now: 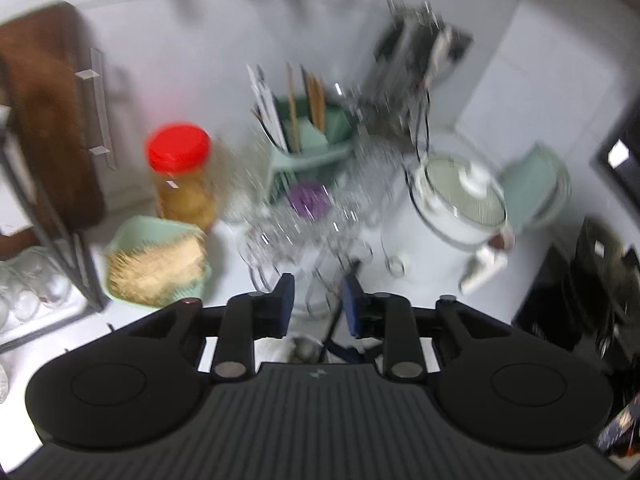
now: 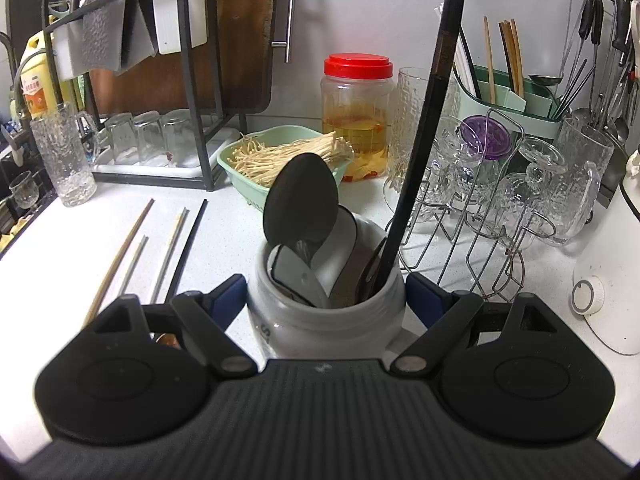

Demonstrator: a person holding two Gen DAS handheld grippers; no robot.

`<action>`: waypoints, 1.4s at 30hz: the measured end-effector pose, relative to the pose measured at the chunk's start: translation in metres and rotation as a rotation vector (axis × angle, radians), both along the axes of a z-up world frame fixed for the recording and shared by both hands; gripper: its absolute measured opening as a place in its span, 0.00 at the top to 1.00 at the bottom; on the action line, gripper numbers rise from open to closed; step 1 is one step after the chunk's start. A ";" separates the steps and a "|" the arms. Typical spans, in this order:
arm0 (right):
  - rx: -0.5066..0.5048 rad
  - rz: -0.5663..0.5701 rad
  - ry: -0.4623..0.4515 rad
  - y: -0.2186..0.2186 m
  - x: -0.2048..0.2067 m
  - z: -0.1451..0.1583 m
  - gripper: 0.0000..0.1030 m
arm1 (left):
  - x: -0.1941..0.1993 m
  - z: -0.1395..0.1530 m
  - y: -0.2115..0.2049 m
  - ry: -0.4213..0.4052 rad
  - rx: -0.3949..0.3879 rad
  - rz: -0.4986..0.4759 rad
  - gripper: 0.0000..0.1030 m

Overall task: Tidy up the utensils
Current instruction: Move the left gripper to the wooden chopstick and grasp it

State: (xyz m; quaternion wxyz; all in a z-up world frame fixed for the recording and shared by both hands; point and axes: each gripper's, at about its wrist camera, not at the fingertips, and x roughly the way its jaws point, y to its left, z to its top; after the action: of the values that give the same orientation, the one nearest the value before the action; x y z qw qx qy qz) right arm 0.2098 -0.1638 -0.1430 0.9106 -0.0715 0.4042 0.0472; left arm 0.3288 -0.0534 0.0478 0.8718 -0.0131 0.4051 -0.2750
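Note:
In the right wrist view a grey ceramic jar (image 2: pixel 324 316) stands on the white counter between my right gripper's (image 2: pixel 325 300) spread fingers, which hug its sides. The jar holds a black spoon (image 2: pixel 300 204), a white spoon (image 2: pixel 292 272) and a tall black utensil (image 2: pixel 424 132). Several loose chopsticks (image 2: pixel 168 248) lie on the counter to the left. A green utensil caddy (image 2: pixel 516 100) with chopsticks stands at the back right. The left wrist view is blurred. My left gripper (image 1: pixel 318 308) hovers open high above the counter, with a thin black utensil (image 1: pixel 336 324) below its fingers.
A red-lidded jar (image 2: pixel 356 116), a green basket of enoki mushrooms (image 2: pixel 280 160), a wire glass rack (image 2: pixel 492 200), a dish rack with glasses (image 2: pixel 160 136), a tall glass (image 2: pixel 64 160) and a white appliance (image 2: pixel 612 280) crowd the counter. A white pot (image 1: pixel 460 196) shows in the left view.

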 end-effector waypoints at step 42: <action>-0.018 0.020 0.069 0.001 0.011 0.003 0.14 | -0.037 -0.230 0.188 0.323 0.076 0.591 0.70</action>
State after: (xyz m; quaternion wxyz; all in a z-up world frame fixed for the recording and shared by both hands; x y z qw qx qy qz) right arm 0.2206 -0.1625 -0.1399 0.8951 -0.0822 0.4349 0.0549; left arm 0.2917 0.1349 -0.1819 0.8383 -0.1409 0.5266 0.0104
